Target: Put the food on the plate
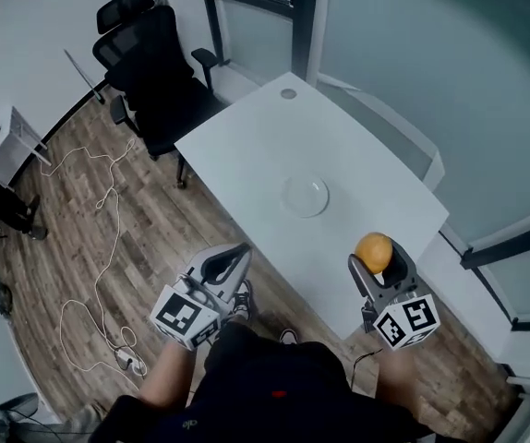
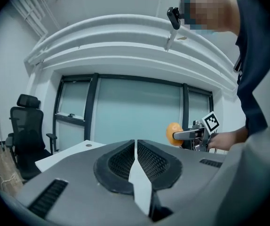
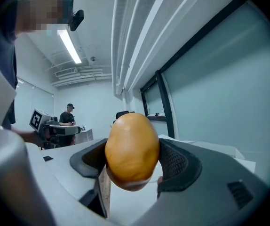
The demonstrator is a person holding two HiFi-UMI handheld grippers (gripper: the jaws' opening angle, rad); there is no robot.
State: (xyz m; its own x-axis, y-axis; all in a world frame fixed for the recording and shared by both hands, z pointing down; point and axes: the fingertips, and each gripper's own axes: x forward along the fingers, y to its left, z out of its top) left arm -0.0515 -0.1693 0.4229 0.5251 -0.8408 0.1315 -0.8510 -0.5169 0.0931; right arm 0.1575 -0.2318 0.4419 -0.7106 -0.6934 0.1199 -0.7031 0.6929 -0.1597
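Observation:
An orange, egg-shaped bread roll (image 1: 373, 251) sits between the jaws of my right gripper (image 1: 377, 264), which is shut on it above the table's near right corner; the roll (image 3: 132, 151) fills the right gripper view. A small white plate (image 1: 304, 196) lies on the white table (image 1: 246, 146), up and left of the roll. My left gripper (image 1: 229, 264) is shut with nothing in it, held over the floor beside the table's near edge. In the left gripper view its jaws (image 2: 136, 150) meet, and the roll (image 2: 173, 133) shows at the right.
A black office chair (image 1: 154, 72) stands at the table's far left. White cables (image 1: 99, 247) trail over the wooden floor. A glass wall runs behind the table. A person stands far off (image 3: 68, 119) in the right gripper view.

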